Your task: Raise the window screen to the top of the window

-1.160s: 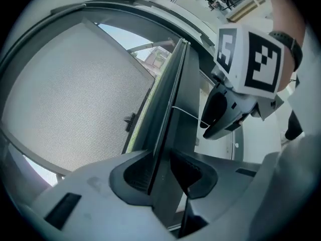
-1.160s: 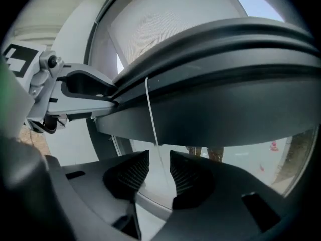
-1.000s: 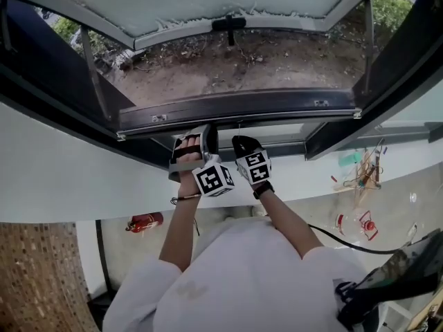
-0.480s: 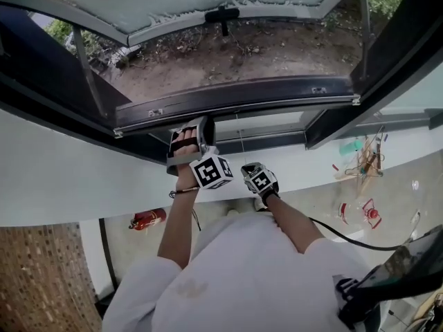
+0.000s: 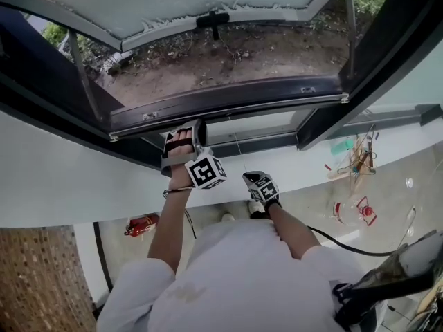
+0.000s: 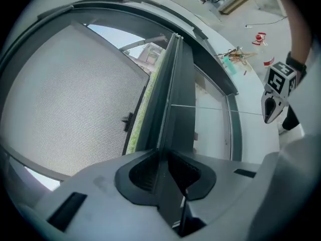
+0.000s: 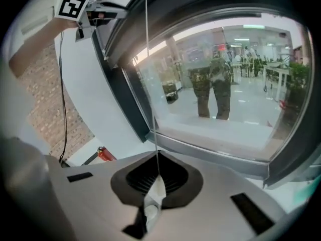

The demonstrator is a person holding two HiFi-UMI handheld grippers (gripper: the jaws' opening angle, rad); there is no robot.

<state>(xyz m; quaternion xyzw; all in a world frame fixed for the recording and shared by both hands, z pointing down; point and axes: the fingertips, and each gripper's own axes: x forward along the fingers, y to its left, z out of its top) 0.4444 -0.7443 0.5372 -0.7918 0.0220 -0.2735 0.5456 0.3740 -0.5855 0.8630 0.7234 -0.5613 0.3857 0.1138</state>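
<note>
The window screen's dark bottom bar (image 5: 228, 99) runs across the opening, with grey mesh (image 6: 65, 94) behind it. My left gripper (image 5: 183, 138) is up at the bar. In the left gripper view the bar (image 6: 173, 84) runs straight out from between its jaws (image 6: 163, 154), which are shut on it. My right gripper (image 5: 257, 182) hangs lower, to the right of the left one. It (image 7: 156, 172) is shut on the white tab (image 7: 154, 197) of a thin pull cord (image 7: 147, 59), which rises taut to the frame. The cord (image 5: 239, 151) shows faintly in the head view.
A white sill and wall (image 5: 62, 178) lie below the frame. A red fire extinguisher (image 5: 142, 225) lies on the floor beneath, clutter (image 5: 356, 161) at the right. The fixed glass pane (image 7: 225, 84) mirrors a standing person. A black cable (image 5: 339, 241) trails at my right arm.
My right gripper has dropped from beside the left one at the bar to well below it, with the cord in its jaws. The left gripper has stayed on the bar.
</note>
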